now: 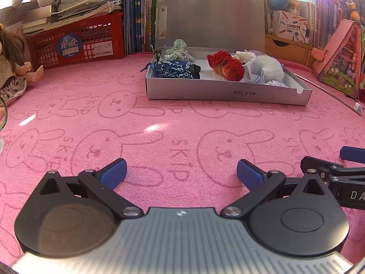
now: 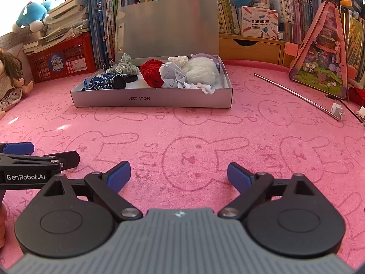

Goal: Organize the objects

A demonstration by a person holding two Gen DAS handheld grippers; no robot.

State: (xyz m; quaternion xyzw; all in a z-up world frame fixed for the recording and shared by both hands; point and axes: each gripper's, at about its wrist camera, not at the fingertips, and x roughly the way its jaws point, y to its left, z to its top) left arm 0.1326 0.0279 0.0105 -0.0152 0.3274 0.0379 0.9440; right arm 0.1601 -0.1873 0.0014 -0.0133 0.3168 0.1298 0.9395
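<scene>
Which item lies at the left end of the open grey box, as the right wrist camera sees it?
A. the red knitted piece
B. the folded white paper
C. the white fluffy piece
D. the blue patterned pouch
D: the blue patterned pouch sits in the left end of the grey box, while the red knitted piece is mid-box and the folded white paper and white fluffy piece lie further right.

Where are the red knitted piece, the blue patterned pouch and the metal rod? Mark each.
red knitted piece (image 2: 151, 73): right wrist view, its top middle.
blue patterned pouch (image 1: 173, 69): left wrist view, its centre.
metal rod (image 2: 294, 93): right wrist view, mid-shaft.
</scene>
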